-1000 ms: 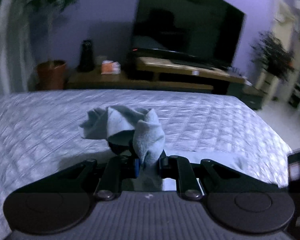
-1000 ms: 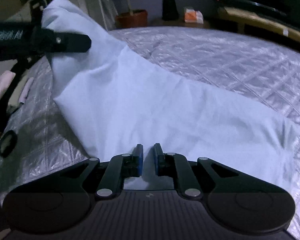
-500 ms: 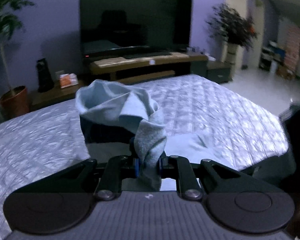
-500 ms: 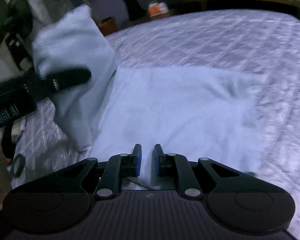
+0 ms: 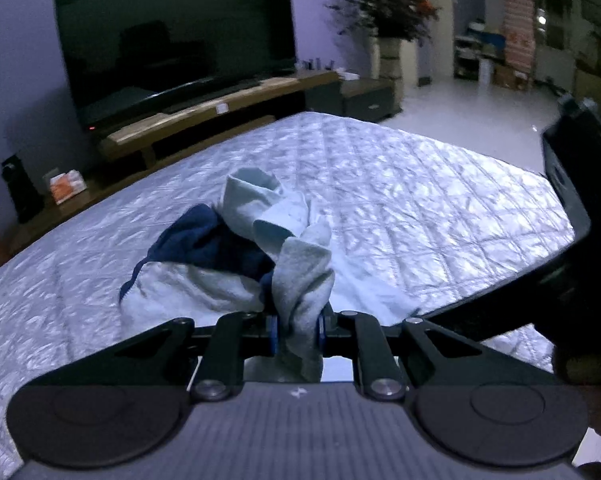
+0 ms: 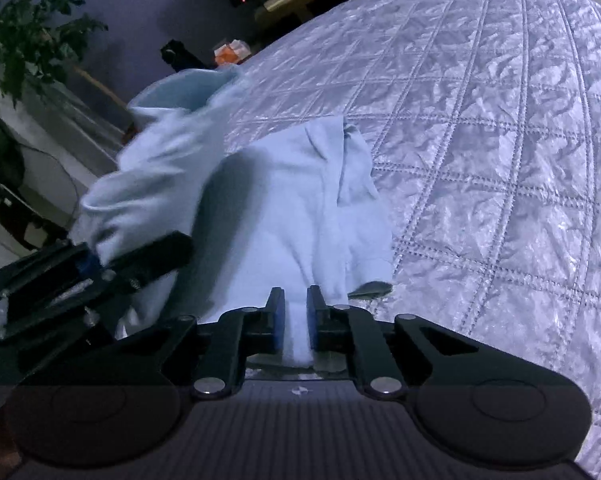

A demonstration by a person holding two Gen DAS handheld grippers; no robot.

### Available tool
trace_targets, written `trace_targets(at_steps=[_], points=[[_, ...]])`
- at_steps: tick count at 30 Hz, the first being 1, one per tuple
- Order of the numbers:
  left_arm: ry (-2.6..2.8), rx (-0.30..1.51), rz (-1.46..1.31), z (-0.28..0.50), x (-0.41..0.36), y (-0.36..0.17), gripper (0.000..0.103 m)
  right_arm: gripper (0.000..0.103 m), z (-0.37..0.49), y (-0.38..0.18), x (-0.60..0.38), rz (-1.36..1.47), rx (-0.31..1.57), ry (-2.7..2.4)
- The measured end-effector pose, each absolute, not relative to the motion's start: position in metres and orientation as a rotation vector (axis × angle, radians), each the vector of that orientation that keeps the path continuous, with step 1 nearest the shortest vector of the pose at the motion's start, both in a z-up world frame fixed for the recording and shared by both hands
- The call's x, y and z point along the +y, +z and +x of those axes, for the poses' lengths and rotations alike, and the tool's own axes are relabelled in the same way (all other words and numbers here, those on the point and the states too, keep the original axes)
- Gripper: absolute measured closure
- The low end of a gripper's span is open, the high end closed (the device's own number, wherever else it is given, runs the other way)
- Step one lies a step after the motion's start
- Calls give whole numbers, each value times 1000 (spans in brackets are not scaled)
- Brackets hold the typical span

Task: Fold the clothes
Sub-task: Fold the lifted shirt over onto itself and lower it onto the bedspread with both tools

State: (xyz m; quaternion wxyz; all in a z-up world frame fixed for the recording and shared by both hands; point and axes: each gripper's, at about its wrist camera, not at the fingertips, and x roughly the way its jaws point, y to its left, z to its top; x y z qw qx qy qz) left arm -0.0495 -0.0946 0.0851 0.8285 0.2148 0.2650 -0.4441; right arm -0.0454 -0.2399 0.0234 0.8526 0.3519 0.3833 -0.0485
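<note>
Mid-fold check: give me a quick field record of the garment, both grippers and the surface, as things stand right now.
garment: light blue garment with a dark blue inner part, bunched, partly lifted off the bed
left gripper: left gripper shut on a fold of the garment
right gripper: right gripper closed on another edge of it
surface: quilted mattress, silvery cover
gripper spacing: close together; the left one shows at the left of the right wrist view
background: television on a low wooden stand
</note>
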Motion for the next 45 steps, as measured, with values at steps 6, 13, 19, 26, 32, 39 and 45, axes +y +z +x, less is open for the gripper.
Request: trace_targets(at_steps=[6,13,19,26,32,39,45], points=[[-1007,597,523,-54,-105,69,88,103,-42,13,-246,812,794,-101],[-1046,648,520,-49,-109,60,85,103,-45,16,-255,813,772,-143],[-1098,688,458,-47,-109,66,65,94,-59,32,-265,785,733,-223],[-1236,699,372,-49,-83,87,52,87,-72,57,-271,717,670,-287],[-1106,745,171,-11,-46,109,40,86,-39,83,-246,553,658,-174],[-835,841,128,28,-15,109,39,83,-5,74,-213,331,765,-69],[-706,954,255,28,-25,82,40,68,-18,44,-200,221,823,-105]])
